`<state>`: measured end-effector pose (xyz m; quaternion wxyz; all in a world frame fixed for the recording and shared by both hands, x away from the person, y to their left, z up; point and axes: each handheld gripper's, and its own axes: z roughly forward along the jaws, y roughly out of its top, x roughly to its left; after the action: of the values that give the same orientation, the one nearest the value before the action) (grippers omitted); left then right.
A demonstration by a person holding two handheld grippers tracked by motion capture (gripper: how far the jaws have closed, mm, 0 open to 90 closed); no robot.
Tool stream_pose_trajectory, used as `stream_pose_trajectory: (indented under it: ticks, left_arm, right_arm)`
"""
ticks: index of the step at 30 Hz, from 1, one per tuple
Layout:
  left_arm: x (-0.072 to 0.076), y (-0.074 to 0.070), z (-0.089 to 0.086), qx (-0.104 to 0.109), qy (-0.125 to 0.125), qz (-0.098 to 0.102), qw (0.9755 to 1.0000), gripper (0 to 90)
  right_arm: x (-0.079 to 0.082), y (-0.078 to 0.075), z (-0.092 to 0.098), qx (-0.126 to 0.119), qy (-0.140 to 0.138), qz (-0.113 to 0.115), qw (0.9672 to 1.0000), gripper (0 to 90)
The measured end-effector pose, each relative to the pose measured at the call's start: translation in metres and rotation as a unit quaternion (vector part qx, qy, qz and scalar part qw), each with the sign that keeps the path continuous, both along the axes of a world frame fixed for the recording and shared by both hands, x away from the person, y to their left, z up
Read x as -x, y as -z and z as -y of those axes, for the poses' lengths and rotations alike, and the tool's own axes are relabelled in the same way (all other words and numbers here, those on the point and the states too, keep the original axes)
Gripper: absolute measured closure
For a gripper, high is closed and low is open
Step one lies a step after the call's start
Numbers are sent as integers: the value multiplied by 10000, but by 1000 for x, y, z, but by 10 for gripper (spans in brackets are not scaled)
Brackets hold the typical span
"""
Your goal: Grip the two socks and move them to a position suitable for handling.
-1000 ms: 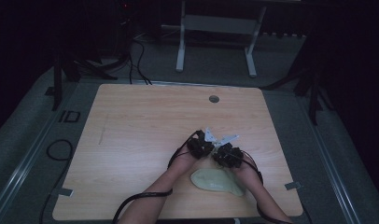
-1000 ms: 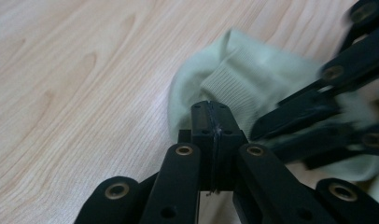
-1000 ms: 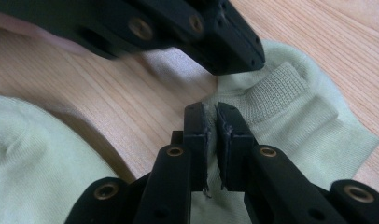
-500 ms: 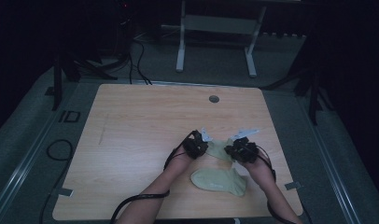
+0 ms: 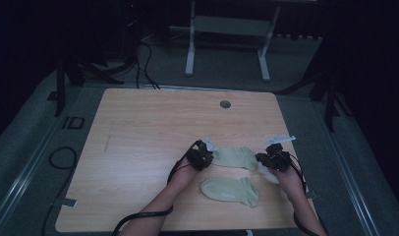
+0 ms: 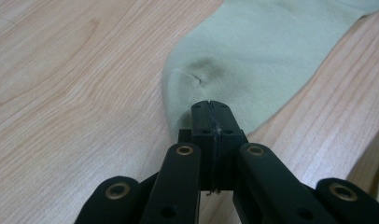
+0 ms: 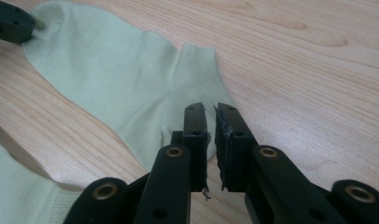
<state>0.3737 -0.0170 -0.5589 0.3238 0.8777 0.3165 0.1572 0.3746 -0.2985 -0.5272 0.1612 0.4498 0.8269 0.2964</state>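
Observation:
Two pale green socks lie on the wooden table (image 5: 138,147). The farther sock (image 5: 235,157) is stretched flat between my grippers. My left gripper (image 5: 207,156) is shut on its toe end, where the cloth puckers at the jaw tips (image 6: 210,107) in the left gripper view; the sock (image 6: 262,51) runs away from them. My right gripper (image 5: 264,158) is at the cuff end. In the right gripper view its jaws (image 7: 211,112) stand slightly parted over the cuff of the sock (image 7: 113,70), with no cloth pinched between them. The nearer sock (image 5: 230,190) lies flat, untouched.
A round grommet hole (image 5: 225,104) sits near the table's far edge. Bare wood spreads to the left and the far side. Cables trail from both grippers over the front edge. A metal stand (image 5: 227,39) is on the floor beyond the table.
My hands have drawn apart, the right gripper going right, and the farther sock has been pulled out flat. The nearer sock has stayed put.

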Motion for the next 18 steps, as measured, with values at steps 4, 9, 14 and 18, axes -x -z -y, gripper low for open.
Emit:
stream_pose_trajectory:
  ticks: [4, 9, 14, 18]
  left_arm:
    - [-3, 1, -2, 88, -33, -42, 9999, 889]
    - [-3, 1, -2, 101, -38, -39, 9999, 889]
    - [-1, 1, -5, 119, -51, -50, 9999, 889]
    - [0, 0, -9, 285, -182, -204, 9992, 798]
  right_arm:
    - [-3, 1, -6, 103, -36, 47, 9999, 813]
    - [-10, 15, -15, 326, -51, -35, 9994, 820]
    - [-11, 19, -11, 296, 90, -186, 9993, 821]
    - [-10, 17, -11, 170, -67, -336, 9993, 700]
